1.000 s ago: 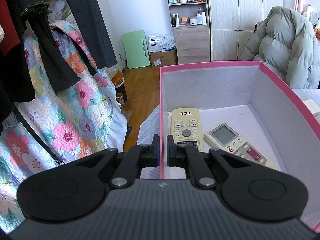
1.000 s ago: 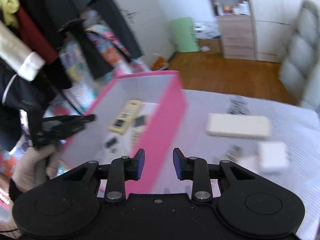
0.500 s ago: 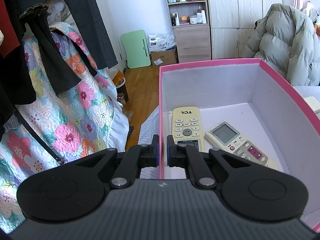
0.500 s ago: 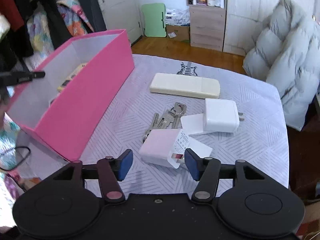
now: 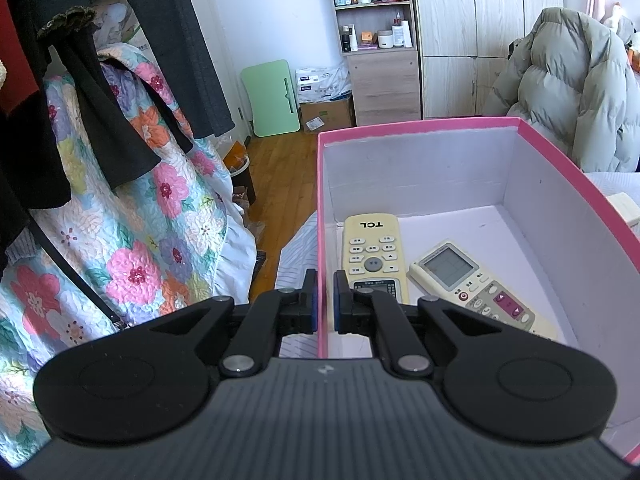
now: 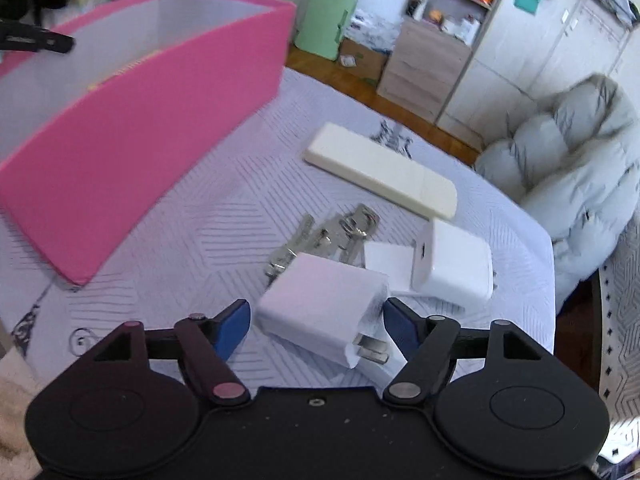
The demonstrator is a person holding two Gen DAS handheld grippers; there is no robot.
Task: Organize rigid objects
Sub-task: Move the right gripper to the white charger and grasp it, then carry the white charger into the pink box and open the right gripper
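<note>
My left gripper is shut on the left wall of the pink box. Inside the box lie a yellowish TCL remote and a white remote with a screen. In the right wrist view the pink box stands at the left of the table. My right gripper is open, its fingers on either side of a white plug adapter that lies on the cloth. Behind it are a bunch of keys, a white charger and a cream remote.
A patterned white cloth covers the table. A white card lies under the charger. A grey puffer jacket hangs at the table's right. Hanging clothes and a floral quilt stand left of the box.
My right gripper has moved down and forward and now straddles the white plug adapter, jaws wider. My left gripper still holds the box wall and has barely moved.
</note>
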